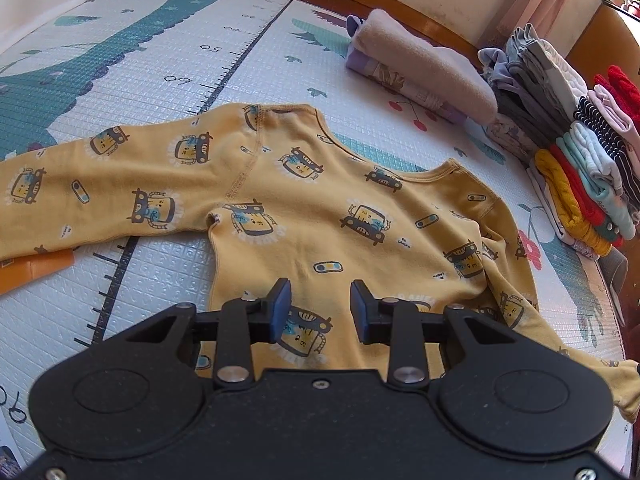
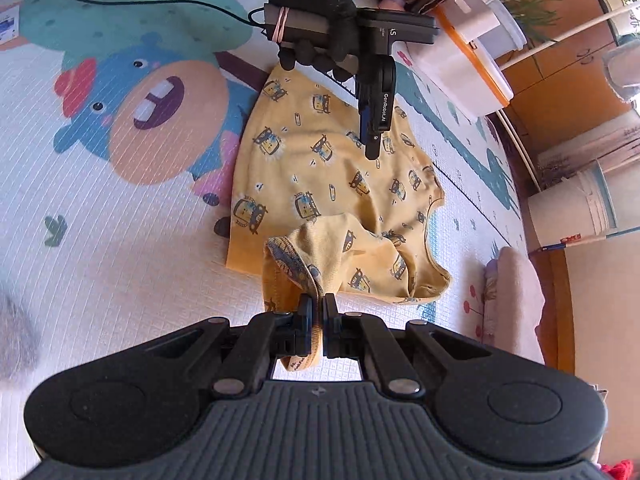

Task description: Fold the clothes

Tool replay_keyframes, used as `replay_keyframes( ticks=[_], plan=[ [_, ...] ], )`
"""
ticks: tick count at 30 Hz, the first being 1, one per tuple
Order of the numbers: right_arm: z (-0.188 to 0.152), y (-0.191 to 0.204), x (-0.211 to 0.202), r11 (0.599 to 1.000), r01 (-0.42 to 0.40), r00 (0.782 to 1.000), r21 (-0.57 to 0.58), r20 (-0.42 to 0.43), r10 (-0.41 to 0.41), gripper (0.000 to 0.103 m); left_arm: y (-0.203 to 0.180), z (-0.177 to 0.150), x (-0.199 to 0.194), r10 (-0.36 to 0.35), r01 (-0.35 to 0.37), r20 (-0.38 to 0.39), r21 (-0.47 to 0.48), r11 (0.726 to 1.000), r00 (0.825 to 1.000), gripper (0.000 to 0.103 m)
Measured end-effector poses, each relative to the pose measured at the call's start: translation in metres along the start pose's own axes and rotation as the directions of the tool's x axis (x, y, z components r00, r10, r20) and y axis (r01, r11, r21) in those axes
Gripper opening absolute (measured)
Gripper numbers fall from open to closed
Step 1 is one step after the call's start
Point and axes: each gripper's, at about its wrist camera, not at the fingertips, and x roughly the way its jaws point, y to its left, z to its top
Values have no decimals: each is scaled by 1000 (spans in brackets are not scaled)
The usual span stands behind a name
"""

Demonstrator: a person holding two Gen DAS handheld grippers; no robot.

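A yellow long-sleeved child's top (image 1: 304,208) printed with little cars lies flat on the play mat, one sleeve stretched out to the left. My left gripper (image 1: 320,312) hovers open over the body of the top, nothing between its blue pads. In the right wrist view the same top (image 2: 320,184) lies ahead, and my right gripper (image 2: 319,320) is shut on the cuff of its other sleeve, lifted and bunched over the body. The left gripper (image 2: 370,136), held by a black-gloved hand (image 2: 316,32), points down at the top's far side.
Folded clothes are stacked along the mat's right edge: a pink fleece pile (image 1: 424,64) and a row of mixed colours (image 1: 576,160). An orange item (image 1: 36,268) lies under the outstretched sleeve. A white-and-orange box (image 2: 468,48) and wooden furniture (image 2: 560,72) border the mat (image 2: 120,240).
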Motion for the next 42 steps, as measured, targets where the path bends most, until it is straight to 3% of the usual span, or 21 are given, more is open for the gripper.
replay_keyframes(
  ticks=[6, 8, 12, 15, 18, 20, 21, 22, 23, 25, 28, 30, 31, 34, 36, 39, 42],
  plan=[
    [-21, -31, -6, 980, 197, 976, -1, -97, -196, 6, 1, 0, 1, -4, 4, 6, -15, 1000, 1000, 31],
    [-29, -29, -5, 977, 213, 972, -11, -105, -213, 6, 1, 0, 1, -4, 4, 6, -15, 1000, 1000, 31],
    [-60, 8, 17, 989, 126, 975, -73, -172, -137, 6, 2, -1, 1, -7, 7, 10, -24, 1000, 1000, 31],
    [-85, 33, 37, 996, 76, 955, -52, -284, -88, 7, 2, -2, 1, -8, 8, 13, -24, 1000, 1000, 31],
    [-101, 37, 40, 994, 81, 935, 67, -352, -53, 12, 1, -3, 1, -8, 8, 12, -20, 1000, 1000, 31],
    [-110, 29, 35, 966, 111, 927, 234, -374, -16, 28, 1, -3, 1, -13, 13, 14, -19, 1000, 1000, 32],
    [-115, 24, 33, 938, 130, 924, 322, -382, 2, 38, 1, -3, 1, -17, 17, 15, -18, 1000, 1000, 36],
    [-120, 18, 30, 901, 150, 922, 406, -388, 22, 42, 0, -3, 1, -22, 22, 16, -17, 1000, 1000, 40],
    [-127, 10, 27, 838, 171, 923, 519, -383, 48, 42, -1, -4, 1, -21, 22, 17, -12, 1000, 1000, 41],
    [-150, -14, 19, 582, 206, 939, 787, -327, 109, 43, -5, -5, 1, -16, 16, 20, 4, 1000, 1000, 42],
    [-189, -35, 17, 168, 222, 962, 960, -244, 124, 44, -11, -5, 0, -1, 1, 18, 36, 999, 1000, 43],
    [-206, -42, 28, -4, 238, 963, 971, -235, 131, 44, -18, -3, -2, 8, -9, 14, 69, 998, 1000, 43],
    [-210, -42, 35, -49, 241, 963, 969, -232, 140, 44, -31, -4, -6, 1, -6, 35, 141, 990, 999, 43],
    [-212, -39, 55, -79, 249, 958, 965, -233, 167, 41, -68, -9, -9, -84, 77, 10, 303, 950, 996, 43],
    [-202, -35, 61, -35, 261, 952, 965, -252, 173, 39, -92, -19, -6, -130, 135, -40, 398, 907, 991, 43],
    [-191, -34, 62, 4, 251, 956, 968, -249, 157, 13, -122, -43, 3, -185, 224, -127, 485, 845, 974, 42],
    [-190, -41, 57, 39, 275, 951, 961, -278, 139, 8, -145, -68, 11, -212, 296, -213, 545, 785, 954, 42]
  ],
)
